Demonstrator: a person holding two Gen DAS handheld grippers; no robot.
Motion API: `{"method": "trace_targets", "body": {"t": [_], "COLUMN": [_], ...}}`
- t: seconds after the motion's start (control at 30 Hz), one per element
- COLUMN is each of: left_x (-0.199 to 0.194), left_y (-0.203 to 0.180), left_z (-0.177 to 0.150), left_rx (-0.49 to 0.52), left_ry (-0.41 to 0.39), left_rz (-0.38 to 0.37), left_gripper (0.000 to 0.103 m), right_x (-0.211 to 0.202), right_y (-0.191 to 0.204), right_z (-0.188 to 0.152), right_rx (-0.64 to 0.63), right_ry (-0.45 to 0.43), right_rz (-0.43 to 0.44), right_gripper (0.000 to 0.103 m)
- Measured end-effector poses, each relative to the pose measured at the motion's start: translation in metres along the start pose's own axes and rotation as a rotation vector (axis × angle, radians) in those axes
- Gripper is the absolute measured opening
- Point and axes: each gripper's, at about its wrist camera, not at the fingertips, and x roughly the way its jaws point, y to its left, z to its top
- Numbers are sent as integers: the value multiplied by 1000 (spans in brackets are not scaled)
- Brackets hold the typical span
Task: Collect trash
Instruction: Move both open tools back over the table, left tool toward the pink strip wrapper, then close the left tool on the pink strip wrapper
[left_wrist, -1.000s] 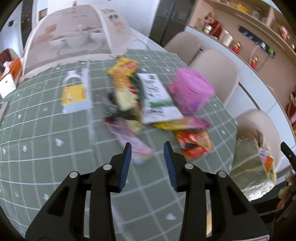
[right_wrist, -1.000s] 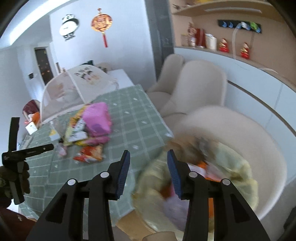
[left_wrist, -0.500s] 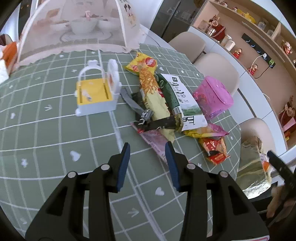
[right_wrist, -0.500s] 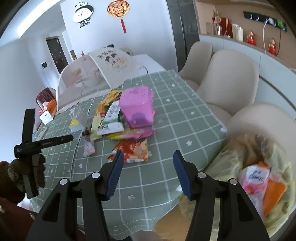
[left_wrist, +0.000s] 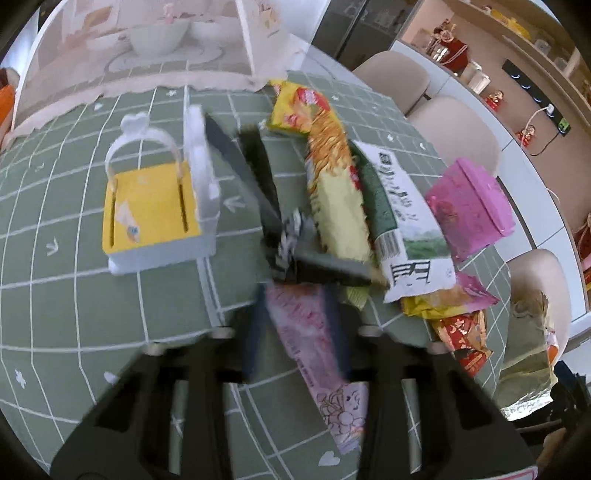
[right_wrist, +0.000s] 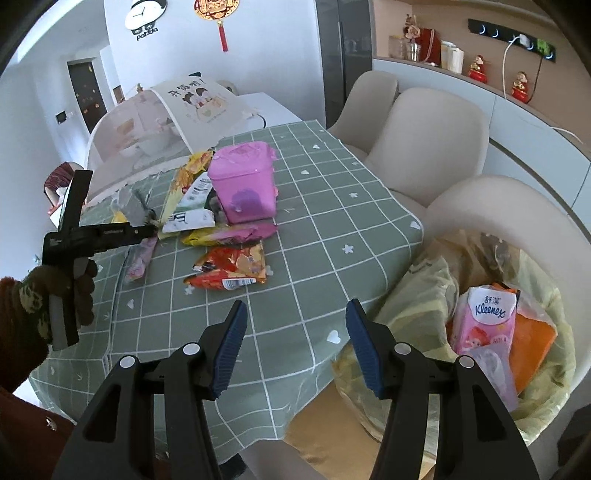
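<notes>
Several snack wrappers lie in a pile on the green checked table (left_wrist: 74, 306). My left gripper (left_wrist: 295, 332) is open, its blurred fingers straddling a long pink wrapper (left_wrist: 314, 347) that lies flat. A yellow chip bag (left_wrist: 332, 177), a green-white packet (left_wrist: 402, 218), a pink box (left_wrist: 472, 206) and a red wrapper (right_wrist: 232, 267) lie beyond. My right gripper (right_wrist: 295, 347) is open and empty over the table's near edge. A yellow trash bag (right_wrist: 424, 295) holding a Kleenex pack (right_wrist: 484, 321) sits on a chair to its right.
A white and yellow holder (left_wrist: 155, 206) stands left of the pile. A mesh food cover (left_wrist: 147, 44) over bowls is at the table's far end. Beige chairs (right_wrist: 424, 133) line the right side. The left gripper and the hand holding it show in the right wrist view (right_wrist: 74, 236).
My left gripper moved forward and down over the pink wrapper. My right gripper swung from the trash bag toward the table and opened wider.
</notes>
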Motion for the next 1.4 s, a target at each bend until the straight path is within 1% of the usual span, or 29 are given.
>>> {"method": "trace_targets", "body": {"t": [0.1, 0.2, 0.3, 0.33, 0.37, 0.4, 0.43, 0.47, 0.57, 0.67, 0.7, 0.73, 0.77, 0.83, 0.9, 0.93, 0.97, 1.1, 1.2, 1.3, 1.4], "left_x": [-8, -20, -34, -37, -38, -37, -37, -35, -28, -15, -12, -10, -7, -4, -3, -5, -9, -34, -55, -78, -94], "left_y": [4, 5, 9, 10, 12, 12, 11, 8, -7, -23, -26, -32, -38, -47, -50, -50, -50, -45, -39, -33, -30], "left_z": [-12, -26, -39, -42, -45, -45, -46, -46, -43, -40, -39, -39, -38, -39, -39, -41, -41, -49, -56, -65, -75], "left_rx": [-6, 16, 19, 4, -20, -33, -54, -70, -76, -61, -60, -47, -25, 11, 26, 27, 33, 52, 32, 24, 26], "left_ry": [28, 36, 49, 55, 59, 61, 58, 49, 32, 14, 15, -4, -3, -3, 21, 32, 33, 27, 31, 29, 26], "left_rz": [-19, -33, -68, -89, -106, -115, -123, -116, -85, 11, 27, 54, 80, 130, 119, 97, 88, 57, 24, 3, 20], "left_gripper": [7, 6, 6, 7, 14, 25, 29, 32, 33, 33, 33, 33, 33, 33, 15, 15, 13, 13, 13, 13, 13], "right_x": [7, 17, 26, 29, 32, 34, 35, 35, 32, 26, 24, 23, 21, 20, 22, 23, 25, 39, 57, 85, 113], "right_y": [3, 9, 16, 18, 21, 22, 23, 25, 25, 17, 13, 10, 6, 0, -4, -4, -3, 6, 15, 23, 26], "right_z": [1, 3, 3, 3, 3, 3, 2, 1, 0, 0, 0, 0, -1, -2, -2, -2, 0, 12, 23, 33, 38], "right_rx": [-8, -14, -23, -24, -25, -25, -25, -29, -45, -49, -44, -38, -30, -12, -1, -2, -7, -23, -40, -87, -94], "right_ry": [11, 27, 38, 44, 50, 53, 54, 54, 39, 19, 14, 10, 6, 5, 7, 5, 0, -11, -11, 16, 52], "right_rz": [10, 45, 73, 88, 101, 110, 116, 121, 101, 69, 63, 58, 52, 56, 66, 68, 67, 60, 117, 180, 224], "right_gripper": [53, 53, 53, 53, 53, 53, 53, 53, 53, 53, 53, 53, 53, 53, 53, 53, 53, 53, 53, 53, 53]}}
